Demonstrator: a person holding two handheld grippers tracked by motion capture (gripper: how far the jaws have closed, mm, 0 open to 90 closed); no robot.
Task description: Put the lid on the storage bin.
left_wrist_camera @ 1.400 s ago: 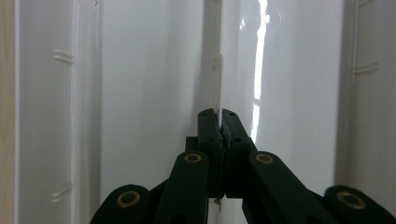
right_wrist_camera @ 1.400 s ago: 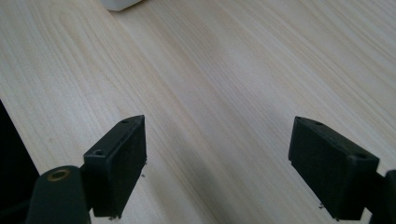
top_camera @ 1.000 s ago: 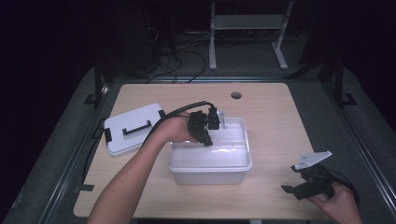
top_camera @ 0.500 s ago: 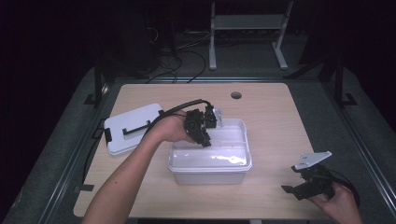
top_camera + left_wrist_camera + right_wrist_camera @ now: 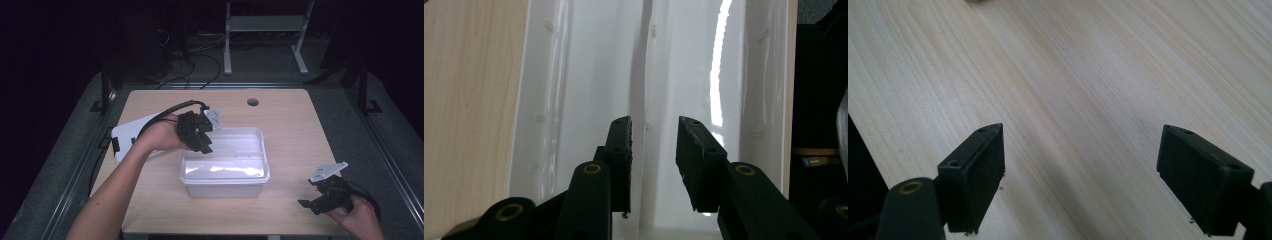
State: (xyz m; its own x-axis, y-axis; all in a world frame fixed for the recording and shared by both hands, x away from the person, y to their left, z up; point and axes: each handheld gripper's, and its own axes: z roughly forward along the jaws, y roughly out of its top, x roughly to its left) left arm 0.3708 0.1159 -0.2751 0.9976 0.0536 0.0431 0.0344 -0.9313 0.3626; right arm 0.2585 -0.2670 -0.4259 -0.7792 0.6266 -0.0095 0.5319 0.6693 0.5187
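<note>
Glossy white plastic bin (image 5: 250,175) (smooth), matt pale wood table (image 5: 290,125), matt black hand-held gripper (image 5: 654,150)

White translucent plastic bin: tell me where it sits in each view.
High view: white translucent plastic bin sits centre, on the wooden table.
Left gripper view: bin fills the middle, beyond the jaws.
Right gripper view: not in it.
Shared landmark: the table's pale wood grain.

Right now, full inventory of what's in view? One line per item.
plastic bin: 1, translucent white, lidless, table centre.
lid: 1, white with black clips, table's left edge, partly behind the left hand.
table: 1, light wood, with a cable hole at the far side.
metal stand: 1, grey, floor beyond table.
left gripper: 1, black, jaws apart, nothing between, over the bin's left end; jaws have just been opening.
right gripper: 1, black, jaws wide, over bare tabletop, near right.
</note>
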